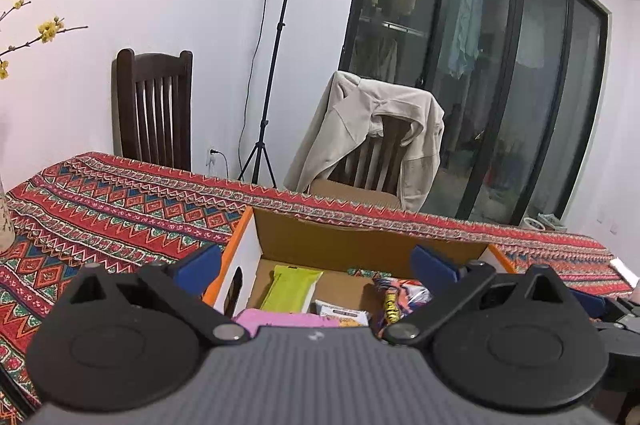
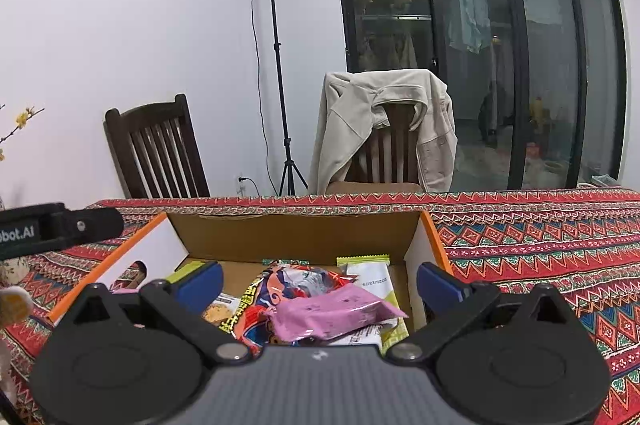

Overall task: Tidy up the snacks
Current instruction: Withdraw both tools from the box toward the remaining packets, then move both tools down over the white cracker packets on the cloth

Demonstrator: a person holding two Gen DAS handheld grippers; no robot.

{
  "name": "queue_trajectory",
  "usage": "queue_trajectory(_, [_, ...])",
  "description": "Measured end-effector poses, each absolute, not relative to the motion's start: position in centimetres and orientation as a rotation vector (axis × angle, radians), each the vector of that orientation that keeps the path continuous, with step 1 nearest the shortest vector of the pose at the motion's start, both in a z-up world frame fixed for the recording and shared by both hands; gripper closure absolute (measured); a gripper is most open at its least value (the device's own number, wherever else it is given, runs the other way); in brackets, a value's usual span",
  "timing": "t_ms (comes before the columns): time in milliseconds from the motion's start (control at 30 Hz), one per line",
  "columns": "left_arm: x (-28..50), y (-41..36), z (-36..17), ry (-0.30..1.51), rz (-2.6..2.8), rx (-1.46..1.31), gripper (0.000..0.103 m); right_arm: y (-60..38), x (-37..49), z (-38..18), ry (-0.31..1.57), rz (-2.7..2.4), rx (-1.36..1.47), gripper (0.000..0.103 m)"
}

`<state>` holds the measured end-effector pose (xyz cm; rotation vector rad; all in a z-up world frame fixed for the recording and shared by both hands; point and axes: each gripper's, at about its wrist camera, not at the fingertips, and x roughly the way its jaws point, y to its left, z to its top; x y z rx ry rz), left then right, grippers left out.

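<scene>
An open cardboard box (image 1: 360, 245) with orange-edged white flaps stands on the patterned tablecloth. Inside lie several snack packets: a lime-green one (image 1: 290, 287), a pink one (image 1: 280, 319) and a red-and-yellow one (image 1: 394, 301). My left gripper (image 1: 316, 267) hovers over the box's near left part, jaws wide, nothing between the blue pads. In the right wrist view the same box (image 2: 296, 233) holds a pink packet (image 2: 332, 313) on top of a red printed bag (image 2: 276, 293) and a white-green packet (image 2: 368, 283). My right gripper (image 2: 320, 283) stands open above them, pads clear of the packets.
Two dark wooden chairs (image 1: 154, 105) stand behind the table, one draped with a beige jacket (image 1: 372, 129). A light stand (image 1: 280, 65) rises between them. Flowering branches (image 1: 24, 37) and a vase sit at the far left. The left gripper's body (image 2: 52, 229) shows at the right view's left edge.
</scene>
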<state>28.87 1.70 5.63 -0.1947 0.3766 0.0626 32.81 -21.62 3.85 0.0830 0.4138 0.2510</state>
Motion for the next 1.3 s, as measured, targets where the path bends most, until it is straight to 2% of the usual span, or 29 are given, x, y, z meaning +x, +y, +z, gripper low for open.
queue_trajectory(300, [24.5,1.7,8.7,0.355,0.032,-0.195,0.0,-22.1,29.2,6.1,0.405,0.251,0.065,0.0])
queue_trajectory(567, [19.0,2.5,9.1,0.388,0.045,-0.166,0.0,-22.6,24.3,7.0,0.428,0.266,0.047,0.0])
queue_trajectory(1000, [10.3,3.6,5.2,0.486,0.077,-0.131,0.0,-20.9,15.6,3.9,0.54,0.332,-0.013,0.0])
queue_trajectory(1300, [7.0,3.8,1.8,0.558,0.077,-0.124,0.0,-19.6,11.7,0.3,0.625,0.338,-0.039,0.0])
